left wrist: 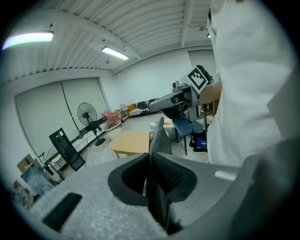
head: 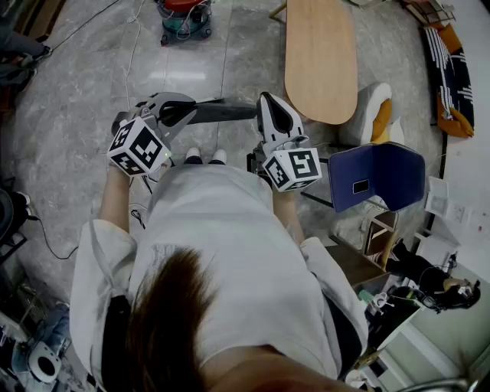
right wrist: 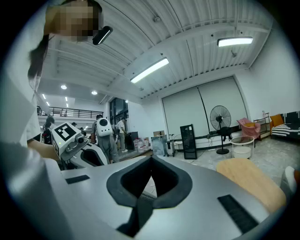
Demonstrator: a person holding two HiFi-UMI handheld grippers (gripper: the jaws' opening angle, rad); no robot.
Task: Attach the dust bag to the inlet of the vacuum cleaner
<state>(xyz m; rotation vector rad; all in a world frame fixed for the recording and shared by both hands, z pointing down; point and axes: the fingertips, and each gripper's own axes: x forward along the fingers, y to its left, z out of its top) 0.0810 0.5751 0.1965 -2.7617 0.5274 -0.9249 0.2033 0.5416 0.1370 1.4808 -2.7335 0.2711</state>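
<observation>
Vacuum cleaner [head: 184, 19] is sitting on the floor [head: 92, 92] way up front, table [head: 321, 61] is stretching out to its right, chair [head: 375, 176] is standing nearer, right of the table's near end.

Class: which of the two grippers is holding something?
The left gripper: its fingers pinch a flat grey bag; the right gripper is shut and empty.

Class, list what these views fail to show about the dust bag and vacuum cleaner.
Head view: top edge cuts off the vacuum cleaner; inlet too small to find.
Head view: left gripper covers one end of the dust bag.
Left gripper view: bag edge-on, opening unseen.
</observation>
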